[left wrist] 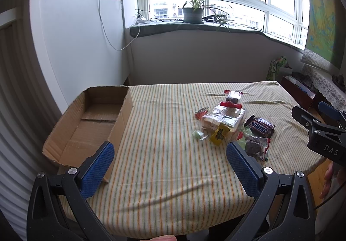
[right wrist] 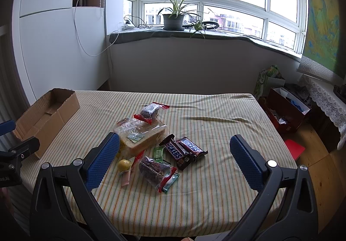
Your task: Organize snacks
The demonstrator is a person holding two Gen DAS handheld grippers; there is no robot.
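Two sets of tongs hang over a striped-cloth surface (right wrist: 216,132) where a pile of snacks waits beside one empty cardboard box (left wrist: 90,124). The left tongs (left wrist: 170,162) stand wide apart and hold nothing, near the box's near corner; the right tongs (right wrist: 174,156) are likewise spread wide and empty, poised over the pile. The box sits at the surface's left side, well apart from the snacks, which cluster right of centre.

In the pile: one bag of sliced bread (right wrist: 142,137), two Snickers bars (right wrist: 183,150) lying side by side and touching, and two clear packets of dark cake with red ends, one (right wrist: 152,111) beyond the bread and one (right wrist: 155,170) nearest the camera. One green wrapped sweet (right wrist: 158,153) lies between the near packet and the bars, and one yellow ball (right wrist: 124,164) rests just beside the bread. Other small wrappers are partly hidden and cannot be counted. One potted plant (right wrist: 174,18) stands on the windowsill behind.
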